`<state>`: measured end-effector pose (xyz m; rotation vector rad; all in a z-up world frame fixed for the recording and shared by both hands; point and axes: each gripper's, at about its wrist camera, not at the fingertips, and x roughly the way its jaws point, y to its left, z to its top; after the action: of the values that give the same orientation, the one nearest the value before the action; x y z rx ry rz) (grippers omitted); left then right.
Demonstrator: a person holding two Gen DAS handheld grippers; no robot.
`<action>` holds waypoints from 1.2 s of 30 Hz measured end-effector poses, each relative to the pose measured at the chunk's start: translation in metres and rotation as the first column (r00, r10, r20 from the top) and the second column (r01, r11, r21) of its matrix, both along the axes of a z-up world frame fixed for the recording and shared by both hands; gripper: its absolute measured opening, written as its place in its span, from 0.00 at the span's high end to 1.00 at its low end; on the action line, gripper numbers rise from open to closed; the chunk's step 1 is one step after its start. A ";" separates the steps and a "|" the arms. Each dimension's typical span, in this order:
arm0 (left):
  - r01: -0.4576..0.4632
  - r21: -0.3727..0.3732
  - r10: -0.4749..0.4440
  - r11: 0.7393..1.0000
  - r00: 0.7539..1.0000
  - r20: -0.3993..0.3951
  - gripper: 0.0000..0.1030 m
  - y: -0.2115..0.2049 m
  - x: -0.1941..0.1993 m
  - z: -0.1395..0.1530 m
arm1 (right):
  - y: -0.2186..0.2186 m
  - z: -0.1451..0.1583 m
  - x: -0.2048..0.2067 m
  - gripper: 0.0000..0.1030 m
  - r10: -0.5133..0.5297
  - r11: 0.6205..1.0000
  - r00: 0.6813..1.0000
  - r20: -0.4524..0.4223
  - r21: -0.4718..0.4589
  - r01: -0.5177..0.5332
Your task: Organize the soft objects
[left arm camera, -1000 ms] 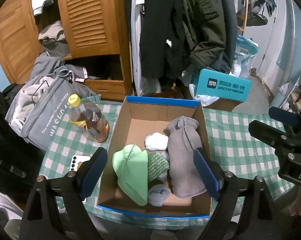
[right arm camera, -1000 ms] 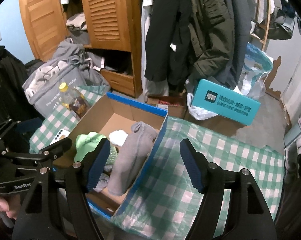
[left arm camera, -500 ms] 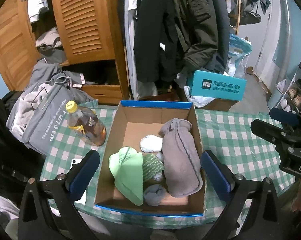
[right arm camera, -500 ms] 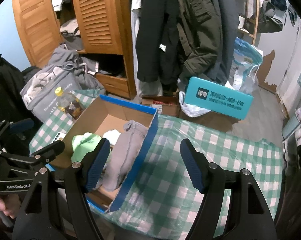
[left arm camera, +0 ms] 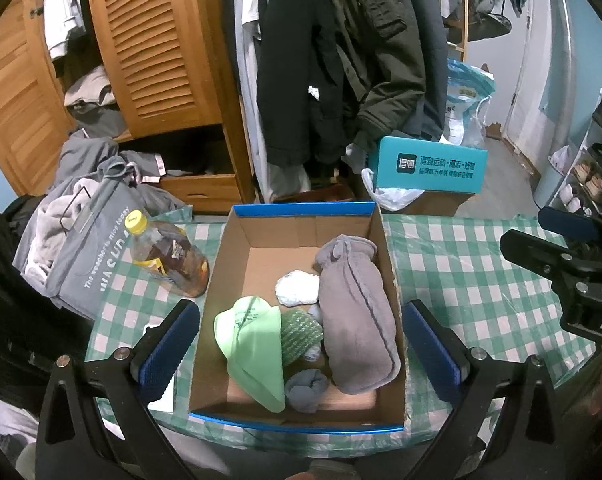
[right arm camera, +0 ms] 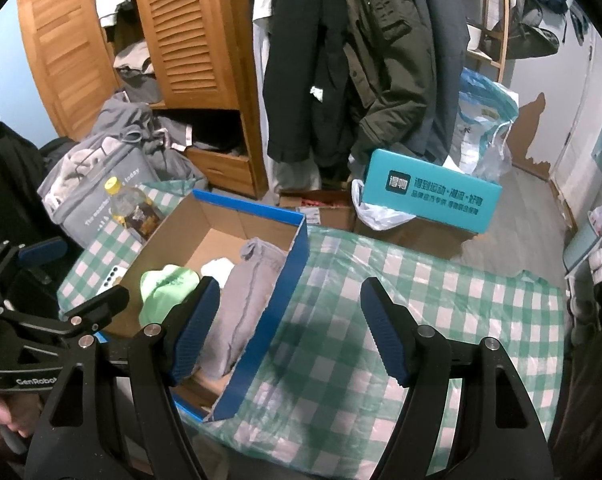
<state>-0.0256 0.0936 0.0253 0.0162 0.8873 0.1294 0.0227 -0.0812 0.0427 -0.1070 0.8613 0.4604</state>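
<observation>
Left wrist view looks straight down into the cardboard box [left arm camera: 301, 236] with the blue rim, sitting on the green-checked surface [left arm camera: 461, 272]. Inside: a long grey fleece piece [left arm camera: 355, 312] along the right wall, a light green cloth [left arm camera: 253, 344] on the left, a green knit ball [left arm camera: 299, 334] between them, a white bundle [left arm camera: 297, 288] behind, and a small grey roll [left arm camera: 306, 390] up front. The left gripper [left arm camera: 301, 360] has just been opening its jaws, spread wide with nothing in them. The right gripper [right arm camera: 291, 334] is over the bare cloth beside the box, jaws apart and empty. A bottle [left arm camera: 167, 260] stands left of the box.
</observation>
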 end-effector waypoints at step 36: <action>0.013 0.003 -0.013 1.000 1.000 0.003 0.01 -0.007 0.003 0.002 | -0.002 -0.001 0.001 0.30 0.000 1.000 1.000 -0.002 -0.002 0.000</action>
<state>-0.0230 0.0864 0.0276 0.0247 0.8835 0.1185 0.0234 -0.0828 0.0421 -0.1083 0.8632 0.4602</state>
